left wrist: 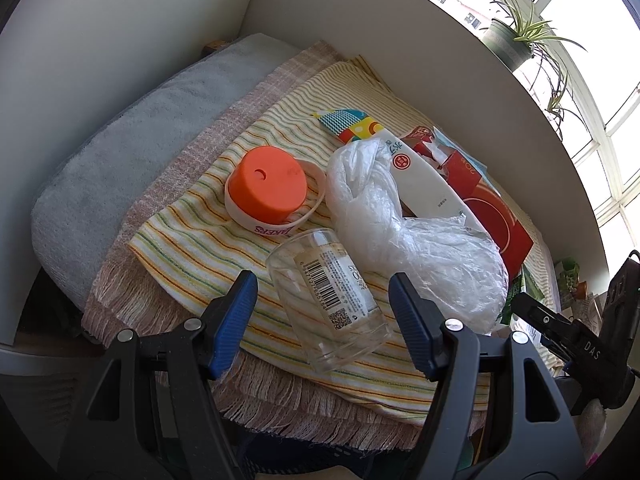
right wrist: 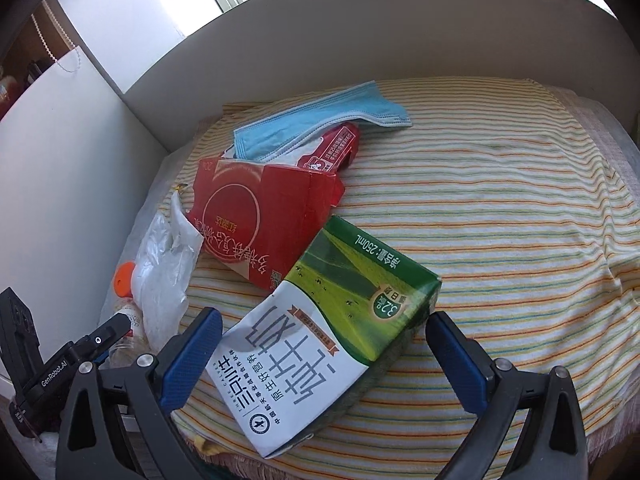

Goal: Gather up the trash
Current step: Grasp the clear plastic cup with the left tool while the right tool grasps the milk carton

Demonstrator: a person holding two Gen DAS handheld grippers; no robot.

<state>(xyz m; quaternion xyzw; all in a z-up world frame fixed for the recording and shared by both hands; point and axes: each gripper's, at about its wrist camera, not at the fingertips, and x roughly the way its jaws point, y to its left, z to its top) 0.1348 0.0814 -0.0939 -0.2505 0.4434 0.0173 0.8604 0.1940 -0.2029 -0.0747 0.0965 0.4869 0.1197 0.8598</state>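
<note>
In the left wrist view a clear plastic cup (left wrist: 332,300) with a barcode label lies on its side on the striped cloth (left wrist: 224,248), between the fingers of my open left gripper (left wrist: 322,312). An orange-capped lid (left wrist: 266,190), a crumpled clear plastic bag (left wrist: 400,236), a white wrapper (left wrist: 424,180) and a red carton (left wrist: 492,216) lie behind it. In the right wrist view my open right gripper (right wrist: 324,352) straddles a green and white milk carton (right wrist: 324,344). The flattened red carton (right wrist: 256,216) and a blue face mask (right wrist: 320,120) lie beyond it.
The cloths cover a raised cushion against a white wall (left wrist: 360,20). A grey towel (left wrist: 132,152) lies at the left. A potted plant (left wrist: 516,36) stands on the window ledge. A white panel (right wrist: 60,160) borders the left side in the right wrist view.
</note>
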